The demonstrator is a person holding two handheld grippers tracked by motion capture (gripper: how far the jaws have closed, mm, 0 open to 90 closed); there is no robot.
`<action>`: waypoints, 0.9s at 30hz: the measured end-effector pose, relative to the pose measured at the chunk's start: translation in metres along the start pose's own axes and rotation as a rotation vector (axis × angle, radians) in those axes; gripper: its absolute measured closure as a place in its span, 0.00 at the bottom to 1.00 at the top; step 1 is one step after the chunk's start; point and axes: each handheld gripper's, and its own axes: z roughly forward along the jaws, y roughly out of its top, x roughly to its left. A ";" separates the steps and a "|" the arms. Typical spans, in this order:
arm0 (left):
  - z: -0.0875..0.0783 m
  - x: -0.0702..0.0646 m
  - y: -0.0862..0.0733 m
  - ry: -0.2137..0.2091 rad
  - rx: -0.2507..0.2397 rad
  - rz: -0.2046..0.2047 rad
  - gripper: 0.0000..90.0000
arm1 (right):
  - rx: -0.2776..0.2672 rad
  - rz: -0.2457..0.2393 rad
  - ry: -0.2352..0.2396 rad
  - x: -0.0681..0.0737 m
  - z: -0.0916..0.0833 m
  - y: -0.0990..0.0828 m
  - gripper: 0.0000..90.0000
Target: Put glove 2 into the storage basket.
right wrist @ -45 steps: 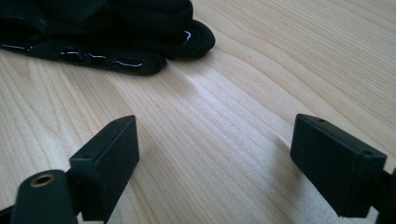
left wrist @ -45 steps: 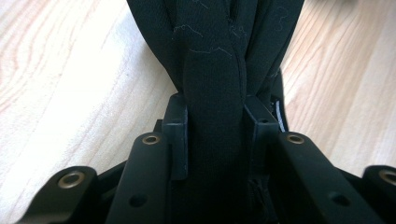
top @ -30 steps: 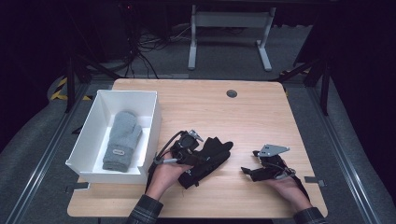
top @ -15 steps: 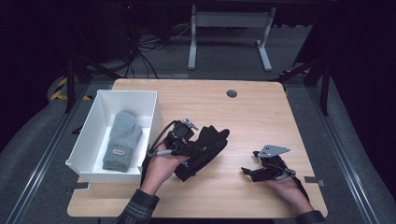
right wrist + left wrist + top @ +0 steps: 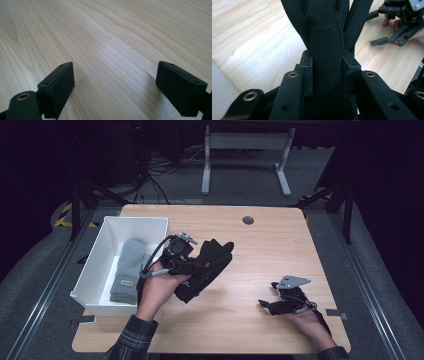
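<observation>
Black glove (image 5: pixel 206 267): soft knit fabric, matte, fingers splayed toward the far right, cuff end bunched; in the left tool's view (image 5: pixel 325 50) a thick fold of fine-ribbed cloth with a few pale lint threads, squeezed narrow where gripped. Held above the desk (image 5: pixel 260 245) near its middle, just right of the white bin (image 5: pixel 97 265). Desk of pale wood, long wavy grain, smooth, rounded corners, a small dark round grommet (image 5: pixel 248 220) near the far edge. Bin rectangular, thin white walls, with a grey glove (image 5: pixel 127 270) lying flat inside, fuzzy knit, a small label near its cuff. Left tool (image 5: pixel 192 265): black, angular, brass-ringed pivots, jaws clamped on the glove's fold, both pads pressing the fabric from either side. Right tool (image 5: pixel 267 304): resting low at the desk's near right, well apart from the glove, grey three-cornered plate on top, jaws spread wide, flat black rectangular pads (image 5: pixel 58 85) over bare wood, nothing between them.
</observation>
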 end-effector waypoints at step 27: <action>-0.081 0.055 -0.017 0.130 -0.103 -0.157 0.76 | 0.003 -0.004 0.002 0.001 -0.002 -0.002 0.18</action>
